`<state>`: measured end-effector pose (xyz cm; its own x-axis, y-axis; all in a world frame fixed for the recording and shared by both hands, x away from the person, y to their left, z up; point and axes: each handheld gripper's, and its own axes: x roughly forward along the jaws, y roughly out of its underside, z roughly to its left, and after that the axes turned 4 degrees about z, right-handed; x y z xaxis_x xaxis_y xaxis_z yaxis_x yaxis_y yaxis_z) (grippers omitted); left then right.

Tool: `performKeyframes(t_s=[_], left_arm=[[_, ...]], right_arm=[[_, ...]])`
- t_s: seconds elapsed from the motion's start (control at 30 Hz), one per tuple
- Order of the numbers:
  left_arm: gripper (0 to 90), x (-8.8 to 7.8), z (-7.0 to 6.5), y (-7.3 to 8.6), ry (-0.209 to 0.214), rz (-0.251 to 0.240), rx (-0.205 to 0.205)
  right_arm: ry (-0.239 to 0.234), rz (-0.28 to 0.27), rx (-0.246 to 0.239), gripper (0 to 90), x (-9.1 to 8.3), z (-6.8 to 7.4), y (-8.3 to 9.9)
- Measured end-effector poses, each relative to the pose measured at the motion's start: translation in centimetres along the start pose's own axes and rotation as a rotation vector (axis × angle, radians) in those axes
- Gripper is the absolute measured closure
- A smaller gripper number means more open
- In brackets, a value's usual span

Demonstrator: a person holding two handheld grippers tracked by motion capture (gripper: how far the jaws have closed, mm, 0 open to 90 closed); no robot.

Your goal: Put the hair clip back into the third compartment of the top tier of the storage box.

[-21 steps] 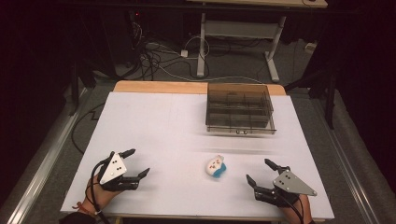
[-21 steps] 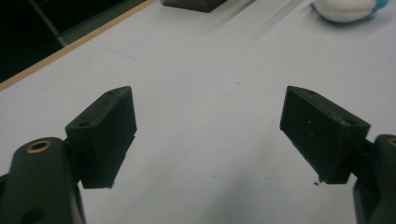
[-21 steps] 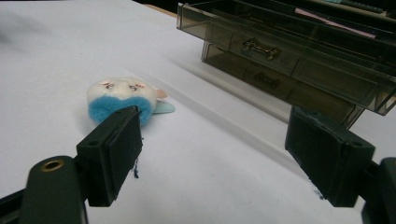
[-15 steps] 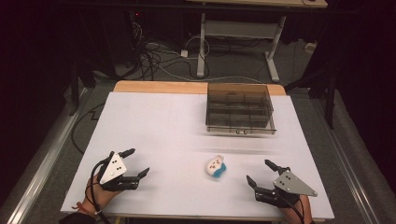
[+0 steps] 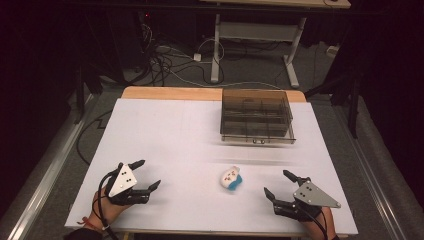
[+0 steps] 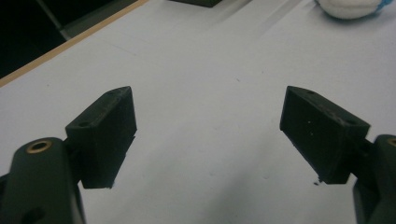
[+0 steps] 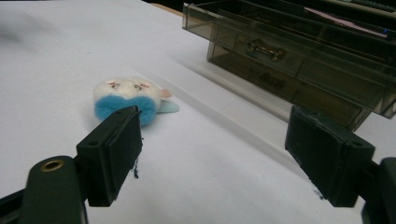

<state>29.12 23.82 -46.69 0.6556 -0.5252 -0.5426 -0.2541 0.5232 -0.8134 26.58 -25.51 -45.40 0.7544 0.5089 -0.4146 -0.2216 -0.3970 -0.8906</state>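
A small white and blue plush toy (image 5: 230,178) lies on the white table (image 5: 185,145), near the front and a little right of the middle. Beyond it, at the back right, stands a smoky clear drawer box (image 5: 257,116). My left gripper (image 5: 149,174) rests at the front left, open, nothing between its jaws; in its own view (image 6: 208,121) the toy (image 6: 348,8) peeks in at the top right. My right gripper (image 5: 280,183) rests at the front right, open and empty. In the right gripper view (image 7: 214,149) the toy (image 7: 128,99) lies ahead to the left, the drawer box (image 7: 299,51) farther back.
A wooden strip (image 5: 170,93) runs along the table's far edge. Behind the table the dark floor holds cables (image 5: 170,55) and the legs of a metal stand (image 5: 255,35). White table top stretches between the two grippers and on the left half.
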Motion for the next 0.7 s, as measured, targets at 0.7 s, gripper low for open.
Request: performKeyframes(t_s=[0.7], left_arm=[[17.8, -0.5, -0.1, 0.4, -0.002, 0.005, 0.006]], right_arm=[[-0.108, 0.066, -0.078, 16.1, 3.6, 2.5, -3.1]])
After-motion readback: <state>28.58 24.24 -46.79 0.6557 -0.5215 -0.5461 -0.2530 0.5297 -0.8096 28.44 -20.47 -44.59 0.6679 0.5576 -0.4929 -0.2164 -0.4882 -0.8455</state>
